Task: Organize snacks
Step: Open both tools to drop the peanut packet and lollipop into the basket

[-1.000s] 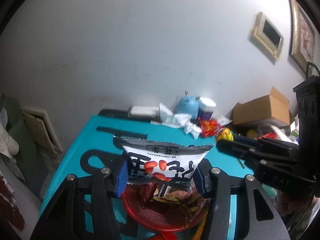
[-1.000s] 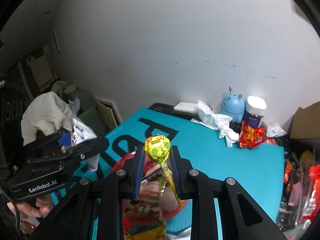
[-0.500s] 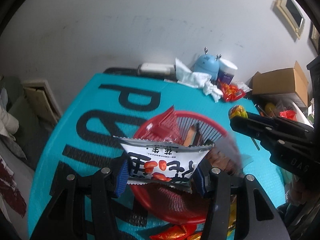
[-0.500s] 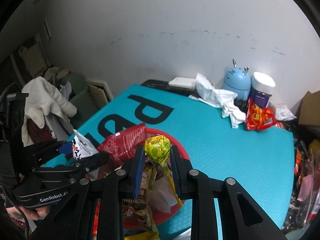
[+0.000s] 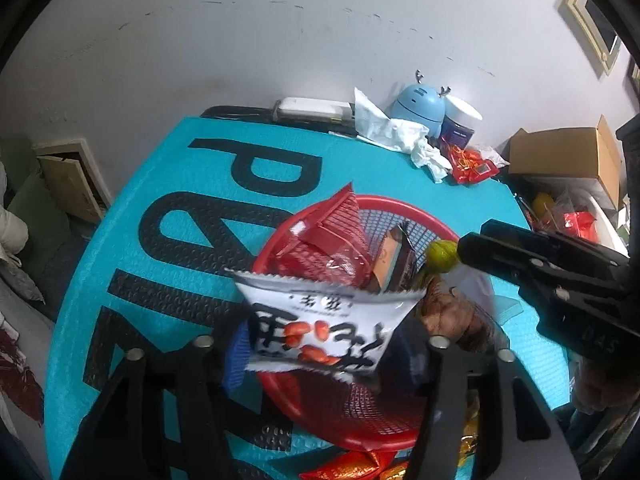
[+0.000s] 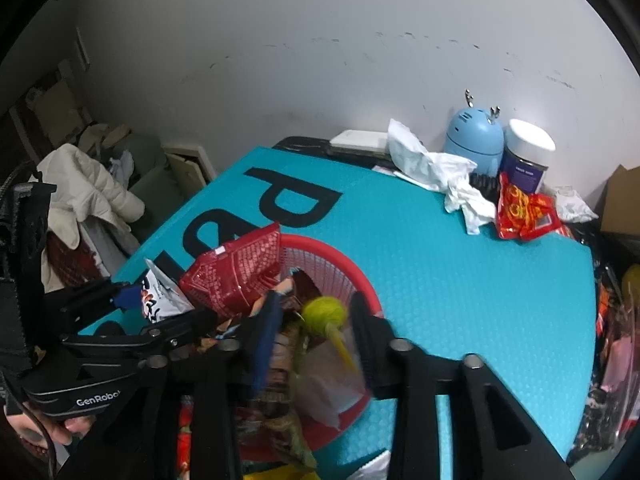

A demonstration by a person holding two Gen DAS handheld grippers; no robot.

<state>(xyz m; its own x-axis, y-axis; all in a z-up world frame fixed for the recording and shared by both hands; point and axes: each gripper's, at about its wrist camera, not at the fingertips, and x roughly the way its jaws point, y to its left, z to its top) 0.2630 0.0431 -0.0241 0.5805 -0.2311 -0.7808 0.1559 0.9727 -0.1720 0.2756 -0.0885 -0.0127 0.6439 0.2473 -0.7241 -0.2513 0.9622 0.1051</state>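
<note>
Over the red mesh basket [image 5: 404, 208] on the teal mat [image 6: 440, 264], the left gripper [image 5: 324, 344] opens its jaws to drop a white peanut packet [image 5: 320, 324], while the right gripper [image 6: 312, 328], jaws parting, lets go a yellow lollipop [image 6: 322, 312] between them.

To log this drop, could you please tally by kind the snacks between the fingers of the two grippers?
Snack packets: 1, the white peanut packet, loose inside the left gripper, which is opening.
Lollipops: 1, the yellow lollipop, loose inside the right gripper, which is opening.
Total: 2
</note>
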